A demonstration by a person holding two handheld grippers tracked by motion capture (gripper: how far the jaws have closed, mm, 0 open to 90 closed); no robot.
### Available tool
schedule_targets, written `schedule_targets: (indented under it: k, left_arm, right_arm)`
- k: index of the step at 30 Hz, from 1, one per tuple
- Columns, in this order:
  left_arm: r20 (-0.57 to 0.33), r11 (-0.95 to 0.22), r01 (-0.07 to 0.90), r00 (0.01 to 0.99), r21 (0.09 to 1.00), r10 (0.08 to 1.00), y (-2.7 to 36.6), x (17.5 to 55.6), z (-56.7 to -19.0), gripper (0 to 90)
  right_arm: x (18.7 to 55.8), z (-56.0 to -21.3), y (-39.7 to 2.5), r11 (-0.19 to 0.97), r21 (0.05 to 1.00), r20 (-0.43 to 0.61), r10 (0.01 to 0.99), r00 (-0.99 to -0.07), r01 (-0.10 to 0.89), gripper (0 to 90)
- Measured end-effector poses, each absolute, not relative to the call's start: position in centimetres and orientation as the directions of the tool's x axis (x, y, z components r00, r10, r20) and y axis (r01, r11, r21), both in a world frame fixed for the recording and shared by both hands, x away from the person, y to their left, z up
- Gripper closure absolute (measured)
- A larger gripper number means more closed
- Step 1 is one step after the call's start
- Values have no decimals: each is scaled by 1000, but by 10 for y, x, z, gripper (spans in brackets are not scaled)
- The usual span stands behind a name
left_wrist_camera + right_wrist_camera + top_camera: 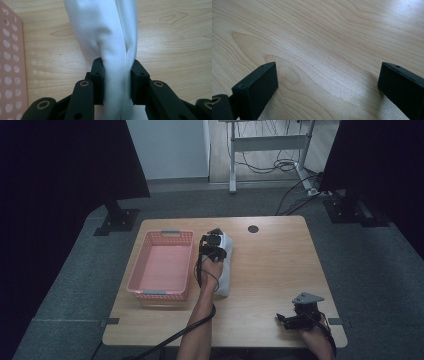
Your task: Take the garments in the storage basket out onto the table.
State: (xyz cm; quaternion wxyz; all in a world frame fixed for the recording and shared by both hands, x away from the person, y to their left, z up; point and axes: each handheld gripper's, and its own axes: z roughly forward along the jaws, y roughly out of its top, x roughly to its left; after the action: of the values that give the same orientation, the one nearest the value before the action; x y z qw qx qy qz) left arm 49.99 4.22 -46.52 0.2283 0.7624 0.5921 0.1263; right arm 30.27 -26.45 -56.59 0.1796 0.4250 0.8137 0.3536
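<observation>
White cloth [226, 265]: a folded, elongated bundle lying on the wooden table [270, 270], just left of the frame's centre in the high view, its long side running beside the right wall of the pink basket [162, 265]. Left of frame, item one: that basket, a perforated plastic tray with grey handle strips at its near and far rims, sitting at the table's left part; in your left gripper view its holed wall [10, 75] fills the left edge. Centre, item two: your left gripper [214, 249], over the cloth's far half with your forearm reaching up from the bottom edge; in the left gripper view [117, 75] its two black jaws are pressed in on a raised fold of the cloth [110, 45], which stands up between them in a pinched ridge, with bare wood on either side. Right of frame, item three: your right gripper [286, 320], at the lower right near the table's front edge, well apart from the cloth; in the right gripper view [328, 87] its jaws are spread wide with nothing but table grain [324, 45] between them. Upper centre: a dark round hole [253, 228] in the tabletop.
</observation>
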Motion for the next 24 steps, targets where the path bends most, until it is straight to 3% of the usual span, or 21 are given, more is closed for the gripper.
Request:
schedule_targets:
  k: [24]
  left_arm:
    - [-57, -206, 828, 275, 521, 960, 43, 502, -482, 565]
  right_arm:
    - [302, -566, -265, 391, 728, 7, 817, -577, 563, 26]
